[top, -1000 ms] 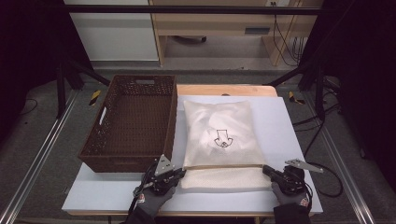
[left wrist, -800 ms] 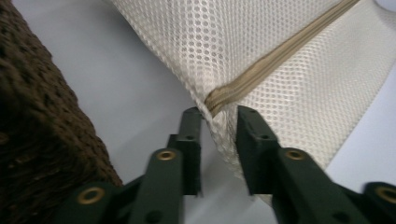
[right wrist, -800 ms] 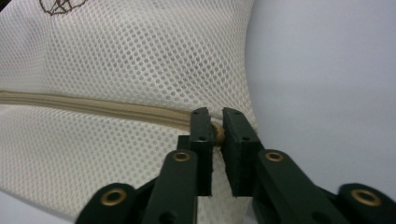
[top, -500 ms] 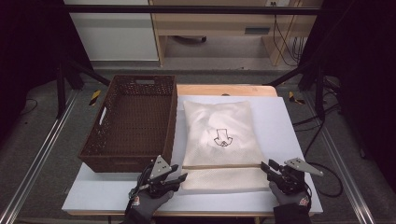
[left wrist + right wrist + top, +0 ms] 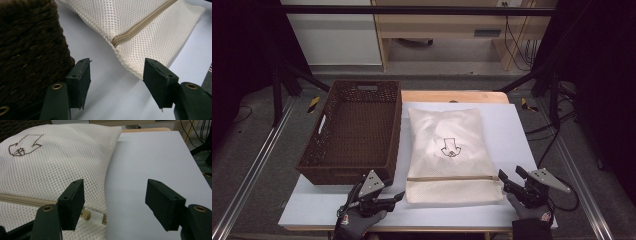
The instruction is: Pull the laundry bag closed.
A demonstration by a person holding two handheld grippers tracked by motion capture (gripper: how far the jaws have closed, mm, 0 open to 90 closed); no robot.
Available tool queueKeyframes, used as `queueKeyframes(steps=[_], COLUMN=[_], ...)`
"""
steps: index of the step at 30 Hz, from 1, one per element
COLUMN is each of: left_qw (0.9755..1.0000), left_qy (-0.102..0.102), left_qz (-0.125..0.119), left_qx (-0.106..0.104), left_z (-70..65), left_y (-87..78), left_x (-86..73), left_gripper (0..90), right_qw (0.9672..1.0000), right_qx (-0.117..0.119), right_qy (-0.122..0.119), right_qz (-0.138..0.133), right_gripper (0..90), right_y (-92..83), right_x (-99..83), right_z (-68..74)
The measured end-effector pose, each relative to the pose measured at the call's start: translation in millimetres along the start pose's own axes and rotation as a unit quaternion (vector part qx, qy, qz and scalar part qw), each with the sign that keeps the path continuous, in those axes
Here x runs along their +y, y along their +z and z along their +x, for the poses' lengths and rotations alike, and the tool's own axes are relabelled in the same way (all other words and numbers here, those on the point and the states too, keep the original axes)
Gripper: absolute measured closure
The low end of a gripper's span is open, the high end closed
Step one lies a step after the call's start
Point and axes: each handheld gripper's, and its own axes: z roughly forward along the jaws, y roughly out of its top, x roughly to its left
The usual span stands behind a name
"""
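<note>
A white mesh bag (image 5: 447, 150) with a tan zipper (image 5: 452, 178) and a small brown print lies flat on the white table board (image 5: 512, 135). My left gripper (image 5: 398, 198) stands open just off the bag's near left corner. In the left gripper view its jaws (image 5: 117, 82) have just been opening, with bare table between them and the bag (image 5: 140, 22) ahead. My right gripper (image 5: 510, 175) is open at the near right corner. Its jaws (image 5: 115, 202) have also just been opening, with nothing pinched; the bag's edge (image 5: 57, 157) and zipper end (image 5: 86, 214) lie by the left jaw.
A dark brown woven basket (image 5: 343, 175) stands empty on the table's left half, close to my left gripper; its wall (image 5: 27, 50) rises at the left of the left gripper view. Bare white board lies right of the bag. Wooden furniture and cables stand beyond the table.
Both grippers were shut at the bag's near corners and have opened and let go. The left gripper has drawn back a little to the left. The bag's near end now lies flat.
</note>
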Motion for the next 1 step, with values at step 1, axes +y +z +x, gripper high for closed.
queueKeyframes(steps=[1], left_qw=[1.0], left_qy=[0.0], left_qz=[-0.002], left_qx=[-0.002], left_z=[1.2], left_y=[-1.9], left_x=[-0.8], left_gripper=[37.3], right_qw=[1.0], right_qx=[0.0], right_qy=[0.0], right_qz=[0.0], right_gripper=[31.5], right_y=[-0.1], right_x=[0.0], right_z=[-0.6])
